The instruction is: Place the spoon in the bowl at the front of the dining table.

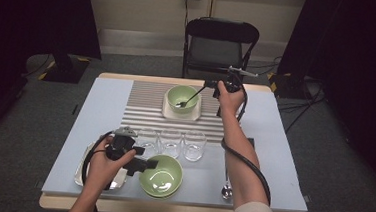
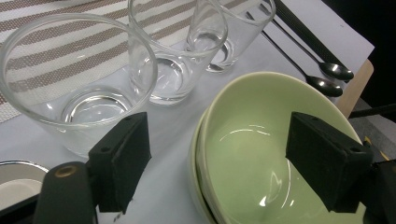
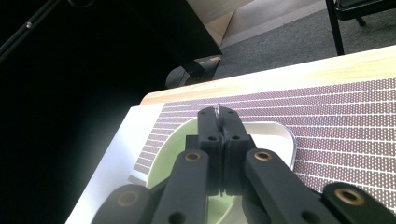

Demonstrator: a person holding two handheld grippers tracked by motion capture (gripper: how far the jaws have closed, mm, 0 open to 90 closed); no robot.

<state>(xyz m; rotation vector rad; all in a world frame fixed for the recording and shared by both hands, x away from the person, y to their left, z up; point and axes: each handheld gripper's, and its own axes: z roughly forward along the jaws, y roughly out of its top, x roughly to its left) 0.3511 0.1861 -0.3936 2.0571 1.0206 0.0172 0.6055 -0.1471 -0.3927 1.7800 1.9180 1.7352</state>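
Table (image 1: pixel 100 110) with striped mat, no readable writing. Right gripper (image 1: pixel 208 85) pinches spoon (image 1: pixel 189 99) over far bowl (image 1: pixel 183 97); left gripper (image 1: pixel 144 159) spread around near bowl's (image 1: pixel 163 177) rim.

My table (image 1: pixel 283 143) carries a blue cloth, a striped mat (image 1: pixel 145 110), three glasses (image 1: pixel 171 143), a bowl stack (image 1: pixel 161 176), two spoons (image 1: pixel 227 189) and a tray (image 1: pixel 82 171).

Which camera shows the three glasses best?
The left gripper view: the glasses stand close up in a row, clear and empty. The high view shows them small, between the two bowls. The right gripper view looks toward the far bowl instead.
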